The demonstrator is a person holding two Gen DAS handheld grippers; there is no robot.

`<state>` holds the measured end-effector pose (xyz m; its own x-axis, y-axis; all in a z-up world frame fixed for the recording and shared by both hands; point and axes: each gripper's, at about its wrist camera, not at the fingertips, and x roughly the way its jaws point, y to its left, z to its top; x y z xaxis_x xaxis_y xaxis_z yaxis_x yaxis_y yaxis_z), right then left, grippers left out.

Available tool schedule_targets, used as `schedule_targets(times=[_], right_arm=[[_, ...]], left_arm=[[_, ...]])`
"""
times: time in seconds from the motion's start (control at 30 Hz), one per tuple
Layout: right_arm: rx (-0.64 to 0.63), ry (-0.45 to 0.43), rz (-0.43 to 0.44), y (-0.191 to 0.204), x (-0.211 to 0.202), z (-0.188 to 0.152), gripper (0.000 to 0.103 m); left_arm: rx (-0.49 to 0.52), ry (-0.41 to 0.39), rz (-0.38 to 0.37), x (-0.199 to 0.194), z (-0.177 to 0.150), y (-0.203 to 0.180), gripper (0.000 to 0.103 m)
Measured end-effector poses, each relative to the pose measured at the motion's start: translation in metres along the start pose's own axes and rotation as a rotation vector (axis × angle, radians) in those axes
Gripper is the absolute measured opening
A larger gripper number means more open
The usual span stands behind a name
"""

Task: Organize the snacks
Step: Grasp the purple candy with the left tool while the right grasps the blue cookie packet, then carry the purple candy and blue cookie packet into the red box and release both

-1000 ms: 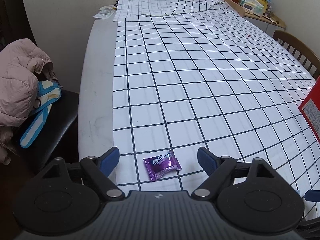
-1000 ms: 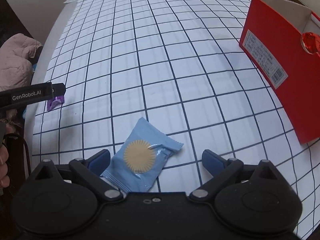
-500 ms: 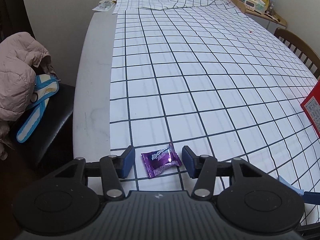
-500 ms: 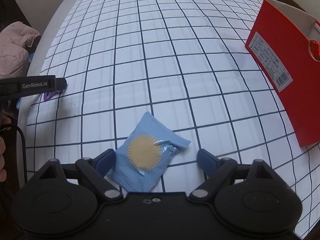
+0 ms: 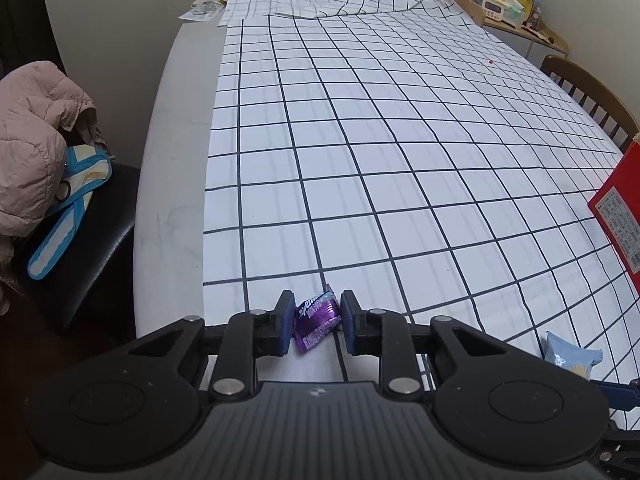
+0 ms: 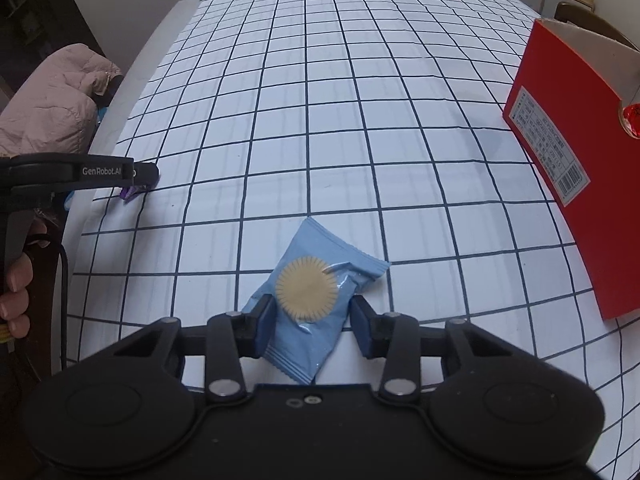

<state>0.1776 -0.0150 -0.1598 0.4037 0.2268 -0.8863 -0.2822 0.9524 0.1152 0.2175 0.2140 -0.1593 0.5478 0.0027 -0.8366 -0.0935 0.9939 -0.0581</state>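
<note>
My left gripper [image 5: 316, 318] is shut on a small purple candy wrapper [image 5: 317, 316] that lies on the checked tablecloth near the table's left front edge. My right gripper [image 6: 314, 320] has closed on a light blue biscuit packet [image 6: 316, 300] with a tan round biscuit printed on it; both pads touch its sides. The packet also shows at the lower right of the left wrist view [image 5: 570, 358]. A red open-topped box [image 6: 580, 156] stands on the right of the table. The left gripper shows at the left of the right wrist view [image 6: 136, 178].
A black chair [image 5: 76, 240] with a pink jacket [image 5: 32, 140] stands left of the table. A wooden chair [image 5: 588, 96] stands at the right. A shelf with jars and small items [image 5: 504, 0] is at the far right. The cloth [image 5: 360, 140] covers most of the table.
Both grippers have closed from wide open: the left onto the purple candy, the right onto the blue biscuit packet. Both moved slightly forward.
</note>
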Motion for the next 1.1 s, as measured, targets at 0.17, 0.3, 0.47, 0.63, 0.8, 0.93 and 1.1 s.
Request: schedule_targets(times=[0.17,0.3,0.47,0.63,0.8,0.93,1.1], right_arm=[[0.014,-0.018,-0.001,-0.019,-0.009,-0.005,0.036],[0.028,-0.037,0.004,-0.035,-0.02,-0.008,0.033],[0.031,-0.068,0.026,-0.05,-0.034,-0.011,0.02],[0.029,-0.08,0.031,-0.064,-0.042,-0.014,0.008],[0.055,-0.06,0.054,-0.077,-0.04,-0.015,0.008],[0.115,-0.034,0.074,-0.079,-0.036,-0.015,0.013],[0.173,-0.012,0.073,-0.073,-0.028,-0.013,0.035]], left_arm=[[0.001,0.012,-0.031,-0.006,-0.003,-0.007,0.024],[-0.009,0.023,-0.056,-0.015,-0.005,-0.016,0.024],[-0.03,0.036,-0.099,-0.026,-0.006,-0.028,0.024],[-0.032,0.034,-0.13,-0.037,-0.01,-0.044,0.024],[-0.034,0.042,-0.149,-0.042,-0.016,-0.054,0.024],[-0.023,0.037,-0.153,-0.048,-0.02,-0.058,0.024],[-0.022,0.032,-0.159,-0.054,-0.023,-0.054,0.024]])
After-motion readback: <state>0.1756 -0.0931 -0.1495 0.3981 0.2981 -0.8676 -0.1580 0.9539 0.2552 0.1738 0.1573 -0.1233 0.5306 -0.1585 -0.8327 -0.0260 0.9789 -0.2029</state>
